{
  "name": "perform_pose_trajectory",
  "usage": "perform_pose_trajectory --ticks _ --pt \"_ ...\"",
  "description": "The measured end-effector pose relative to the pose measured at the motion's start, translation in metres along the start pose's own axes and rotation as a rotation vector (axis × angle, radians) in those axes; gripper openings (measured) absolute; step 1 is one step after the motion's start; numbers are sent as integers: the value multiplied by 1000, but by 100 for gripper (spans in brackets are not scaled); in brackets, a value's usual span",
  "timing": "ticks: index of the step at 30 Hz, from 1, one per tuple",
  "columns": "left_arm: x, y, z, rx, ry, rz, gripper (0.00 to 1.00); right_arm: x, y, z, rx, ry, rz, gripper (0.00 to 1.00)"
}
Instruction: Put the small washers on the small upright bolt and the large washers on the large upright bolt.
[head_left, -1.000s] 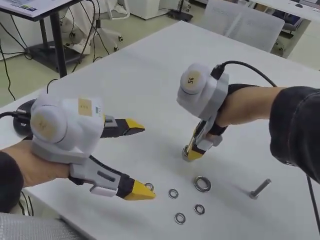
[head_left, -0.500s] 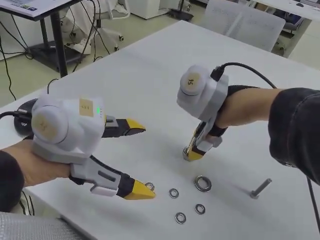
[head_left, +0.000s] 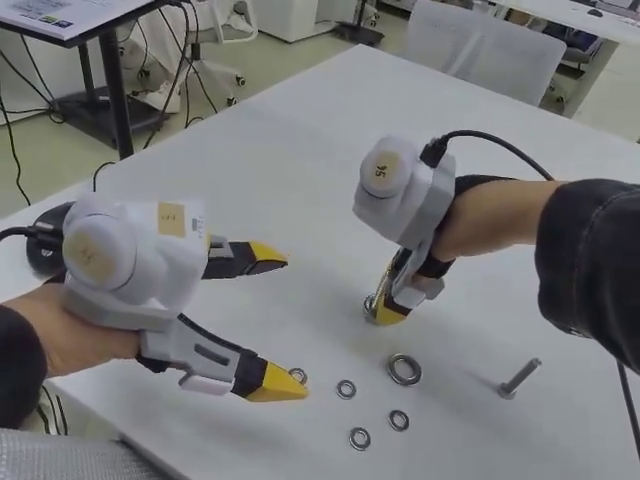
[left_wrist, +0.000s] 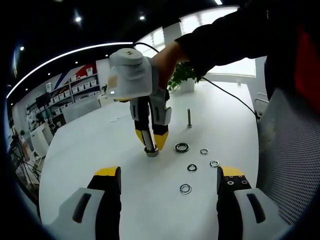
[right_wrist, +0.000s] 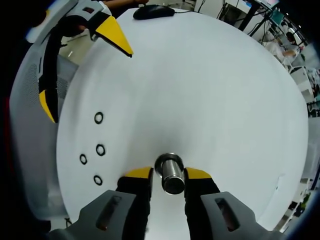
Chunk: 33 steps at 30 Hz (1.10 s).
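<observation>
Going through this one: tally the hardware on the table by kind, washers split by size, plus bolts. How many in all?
Small washers: 4
Large washer: 1
Bolts: 2 (small bolt; large bolt in the right claw)
Total: 7

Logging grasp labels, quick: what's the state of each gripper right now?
Left gripper: open, jaws wide apart, holding nothing.
Right gripper: shut on a bolt, held upright.
</observation>
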<state>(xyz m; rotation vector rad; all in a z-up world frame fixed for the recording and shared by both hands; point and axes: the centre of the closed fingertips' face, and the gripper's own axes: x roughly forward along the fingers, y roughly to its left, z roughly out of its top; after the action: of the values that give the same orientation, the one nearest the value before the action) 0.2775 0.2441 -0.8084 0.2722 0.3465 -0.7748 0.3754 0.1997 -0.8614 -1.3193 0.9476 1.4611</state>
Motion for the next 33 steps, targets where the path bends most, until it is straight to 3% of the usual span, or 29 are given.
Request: perform_pose_trajectory --ticks 15,33 --pt "1 -1 -3 -18 9 0 77 -15 -1 -17 25 -20 -35 28" --pt "-5 6 -3 -58 -7 42 76 -21 33 -33 52 -53 -41 28"
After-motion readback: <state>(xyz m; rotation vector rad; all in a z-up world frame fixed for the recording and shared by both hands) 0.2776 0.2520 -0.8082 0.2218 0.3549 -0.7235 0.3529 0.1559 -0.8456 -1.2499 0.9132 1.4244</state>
